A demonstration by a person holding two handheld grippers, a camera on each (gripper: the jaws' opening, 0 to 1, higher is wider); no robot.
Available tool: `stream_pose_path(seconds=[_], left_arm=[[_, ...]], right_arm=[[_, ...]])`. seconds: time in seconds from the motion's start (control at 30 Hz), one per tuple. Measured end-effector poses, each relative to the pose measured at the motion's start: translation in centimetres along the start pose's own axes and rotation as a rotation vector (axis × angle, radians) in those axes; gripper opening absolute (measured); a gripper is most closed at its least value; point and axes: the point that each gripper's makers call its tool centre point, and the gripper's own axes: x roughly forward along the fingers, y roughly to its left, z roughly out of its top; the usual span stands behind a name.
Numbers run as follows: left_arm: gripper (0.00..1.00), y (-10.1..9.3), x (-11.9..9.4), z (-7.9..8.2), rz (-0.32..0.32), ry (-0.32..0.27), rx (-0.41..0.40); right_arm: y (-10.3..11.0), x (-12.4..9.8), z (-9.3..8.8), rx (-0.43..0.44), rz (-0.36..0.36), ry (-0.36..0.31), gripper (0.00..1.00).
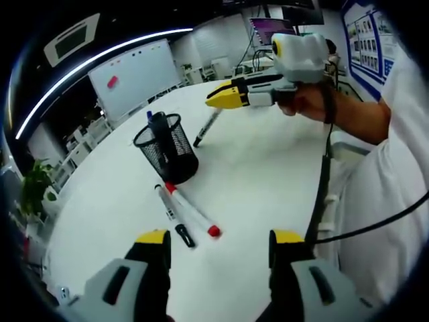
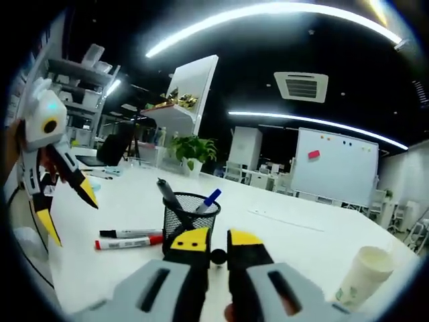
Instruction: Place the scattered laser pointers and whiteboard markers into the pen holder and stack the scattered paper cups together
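A black mesh pen holder point(image 1: 167, 149) point(image 2: 190, 216) stands on the white table point(image 1: 261, 174), with a blue pen point(image 2: 209, 199) and a black one point(image 2: 167, 191) inside. Just in front of it lie a red-capped marker point(image 1: 193, 210) point(image 2: 127, 243) and a black-capped marker point(image 1: 173, 216) point(image 2: 131, 233), side by side. My left gripper point(image 1: 221, 240) point(image 2: 67, 209) is open above the table, short of these two. My right gripper point(image 1: 218, 99) point(image 2: 218, 243) hovers beyond the holder, shut on a dark-tipped marker point(image 1: 206, 129) point(image 2: 218, 255) that hangs down toward the table. A paper cup point(image 2: 365, 275) stands upright on the right.
A person's hand and white sleeve point(image 1: 395, 168) hold the right gripper along the table's right edge. A whiteboard point(image 1: 134, 77) and desks stand beyond the table, and a potted plant point(image 1: 33, 188) sits off its left side.
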Motion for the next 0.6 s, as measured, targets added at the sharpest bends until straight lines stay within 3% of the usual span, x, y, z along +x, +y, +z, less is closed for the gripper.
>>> stream_pose_path(seconds=[0.6], left_arm=[[0.59,-0.2,0.1,-0.1,-0.004,0.001,-0.001]], right_arm=[[-0.5,-0.5,1.4,0.015,-0.016,-0.04,0.1]])
